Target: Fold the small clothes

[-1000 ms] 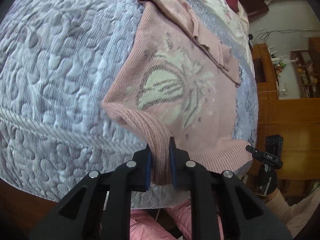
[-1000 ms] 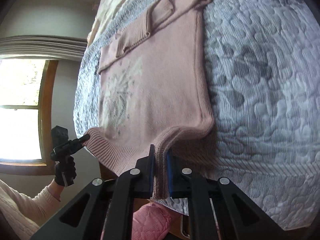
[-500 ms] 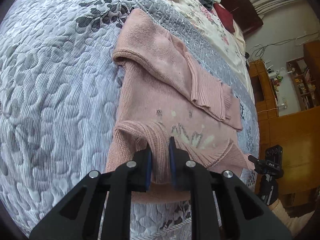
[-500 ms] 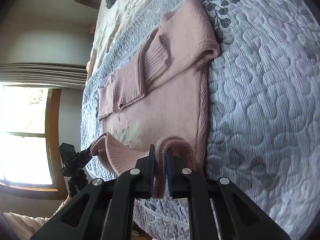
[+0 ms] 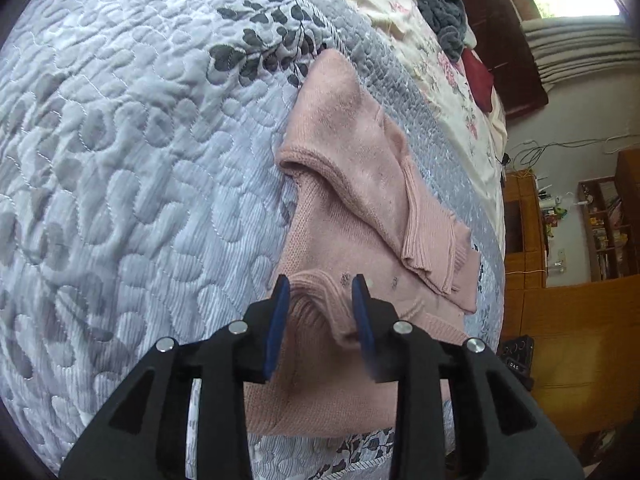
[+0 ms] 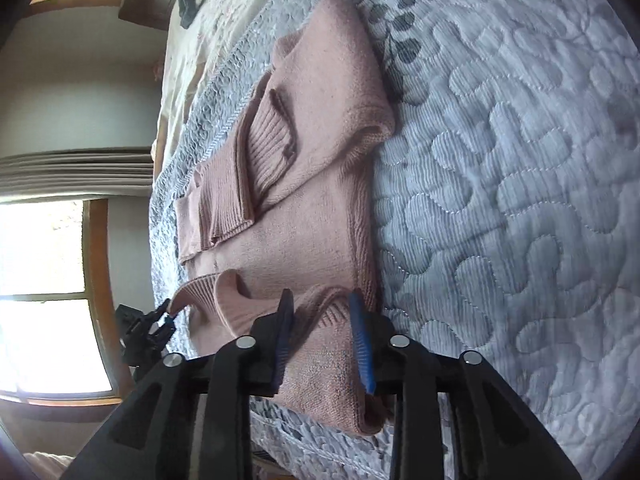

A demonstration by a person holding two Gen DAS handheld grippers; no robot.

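Pink knit sweater (image 5: 352,184) (ribbed hem doubled back) lies on quilted bedspread (image 5: 120,160); both tools, left tool (image 5: 320,308) and right tool (image 6: 320,320), released.

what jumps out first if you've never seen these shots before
The pink knitted sweater lies on a grey quilted bedspread, sleeves crossed over its upper half and its ribbed hem folded up toward them. In the foreground of each view stands an open black gripper with blue pads, the left gripper and the right gripper, each straddling a raised corner of that hem.
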